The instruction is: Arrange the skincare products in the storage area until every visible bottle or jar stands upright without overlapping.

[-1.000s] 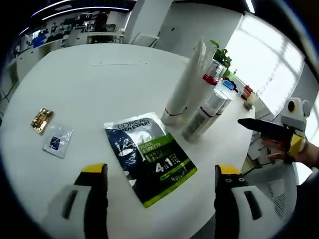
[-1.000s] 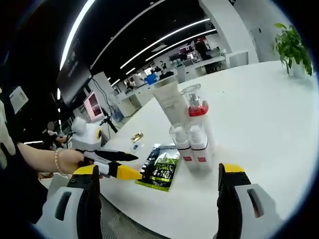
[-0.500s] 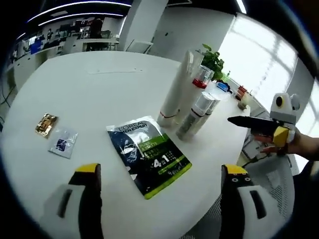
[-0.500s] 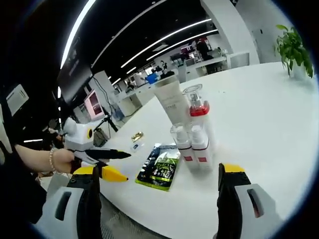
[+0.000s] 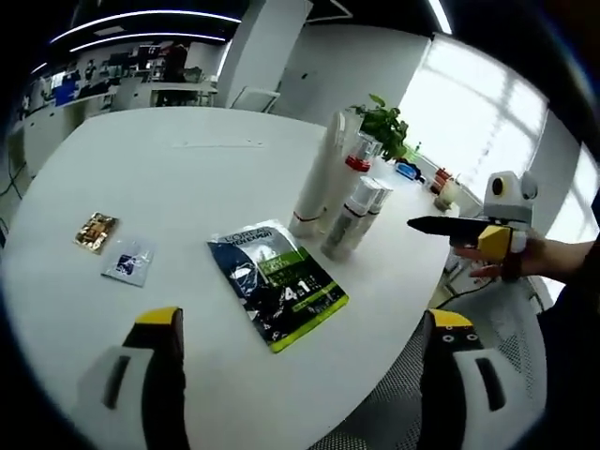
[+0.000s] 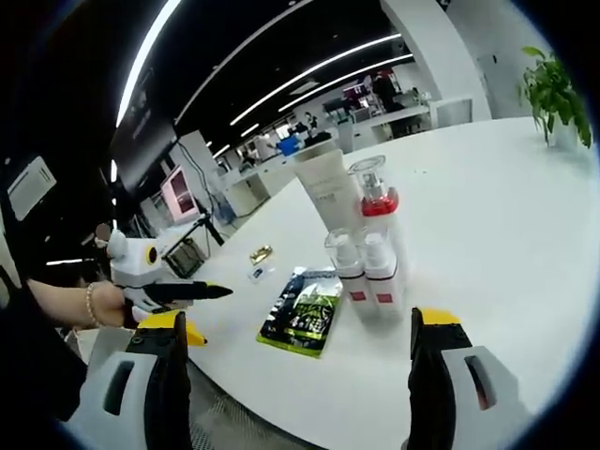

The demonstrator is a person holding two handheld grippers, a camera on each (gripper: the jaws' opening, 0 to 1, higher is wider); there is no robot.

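Bottles stood clustered upright toward the far side of the round white worktop: tall white tube, red-collared pump bottle beside it, two small clear-capped bottles in front, touching each other. Same cluster seen from the left gripper view, tube leaning in the fisheye, small bottles just beside it. Dark green-and-black sachet lay flat near the worktop's front edge, close to the bottles but apart from them; seen too in the right gripper view. Well apart, toward the left edge, gold packet and small clear packet, side by side. Potted plant at the far edge.

Left claw spread wide over the front edge, nothing between its jaws. Right claw likewise wide apart and empty, off the worktop's edge. Right claw also visible in the left gripper view, held in a hand; left claw in the right gripper view, off the worktop's near edge.
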